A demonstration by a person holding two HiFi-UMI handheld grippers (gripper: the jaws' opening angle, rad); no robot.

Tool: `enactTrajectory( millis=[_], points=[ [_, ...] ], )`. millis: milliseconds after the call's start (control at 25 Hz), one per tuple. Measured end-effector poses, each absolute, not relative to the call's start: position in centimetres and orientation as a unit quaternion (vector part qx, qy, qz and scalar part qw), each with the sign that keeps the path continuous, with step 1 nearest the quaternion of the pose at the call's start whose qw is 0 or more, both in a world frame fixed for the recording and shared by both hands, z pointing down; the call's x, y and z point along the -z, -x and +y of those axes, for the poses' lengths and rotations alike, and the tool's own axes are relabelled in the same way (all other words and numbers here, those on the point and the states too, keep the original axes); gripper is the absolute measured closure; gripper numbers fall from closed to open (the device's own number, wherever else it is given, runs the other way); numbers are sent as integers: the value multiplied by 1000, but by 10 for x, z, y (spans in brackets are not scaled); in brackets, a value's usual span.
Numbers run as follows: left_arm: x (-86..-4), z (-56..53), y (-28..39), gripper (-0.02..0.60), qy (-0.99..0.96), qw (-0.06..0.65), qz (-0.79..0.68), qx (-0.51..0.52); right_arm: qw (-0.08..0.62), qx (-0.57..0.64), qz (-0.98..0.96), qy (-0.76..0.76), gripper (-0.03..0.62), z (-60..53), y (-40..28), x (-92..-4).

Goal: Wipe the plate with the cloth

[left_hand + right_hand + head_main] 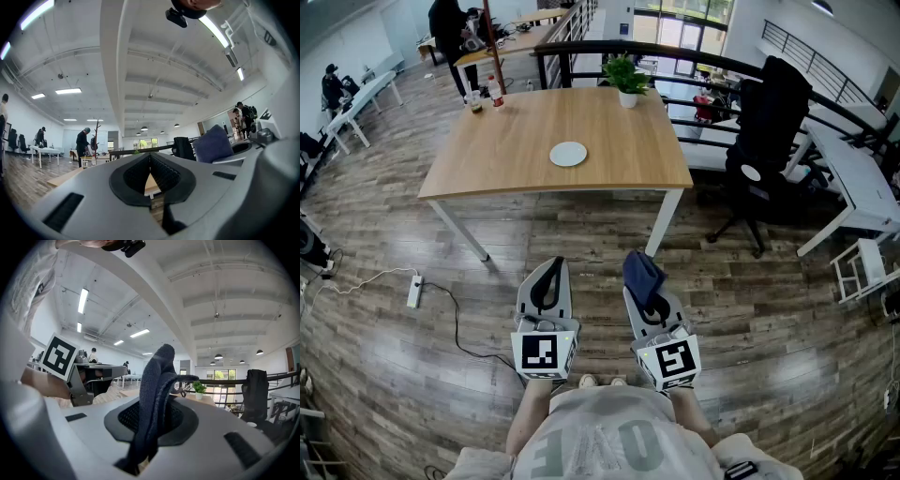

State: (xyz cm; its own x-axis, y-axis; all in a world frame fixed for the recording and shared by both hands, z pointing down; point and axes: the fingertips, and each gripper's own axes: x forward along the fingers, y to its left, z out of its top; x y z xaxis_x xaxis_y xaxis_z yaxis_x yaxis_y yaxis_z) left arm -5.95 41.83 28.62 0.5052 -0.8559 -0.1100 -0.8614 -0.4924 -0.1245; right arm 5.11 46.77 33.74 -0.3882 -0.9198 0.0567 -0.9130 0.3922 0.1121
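Note:
A white round plate [568, 154] lies near the middle of the wooden table [497, 159], well ahead of both grippers. My right gripper [643, 281] is shut on a dark blue cloth [641, 275], which sticks up between its jaws; in the right gripper view the cloth [157, 394] fills the jaw gap of the gripper [151, 425]. My left gripper [548, 278] is shut with nothing in it, and the left gripper view shows its jaws [150, 176] closed together, with the cloth [213, 143] off to the right. Both grippers hang over the wood floor, short of the table.
A potted plant [626, 79] stands at the table's far right corner; bottles [495, 92] and a cup sit at its far left. A black office chair [766, 141] and white desks are on the right. A power strip and cable [414, 292] lie on the floor at left. A person stands at the far desks.

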Motion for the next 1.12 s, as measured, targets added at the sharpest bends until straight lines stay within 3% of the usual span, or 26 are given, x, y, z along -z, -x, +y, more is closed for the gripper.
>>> enactTrajectory(
  millis=[880,1120],
  points=[
    [-311,399,132,575,843,49,535,-30,72,14,-846,-528,534,443,-3,-367],
    [-318,343,125,575,849,45,527,-13,69,6,-849,-523,534,385,-7,-371]
  ],
)
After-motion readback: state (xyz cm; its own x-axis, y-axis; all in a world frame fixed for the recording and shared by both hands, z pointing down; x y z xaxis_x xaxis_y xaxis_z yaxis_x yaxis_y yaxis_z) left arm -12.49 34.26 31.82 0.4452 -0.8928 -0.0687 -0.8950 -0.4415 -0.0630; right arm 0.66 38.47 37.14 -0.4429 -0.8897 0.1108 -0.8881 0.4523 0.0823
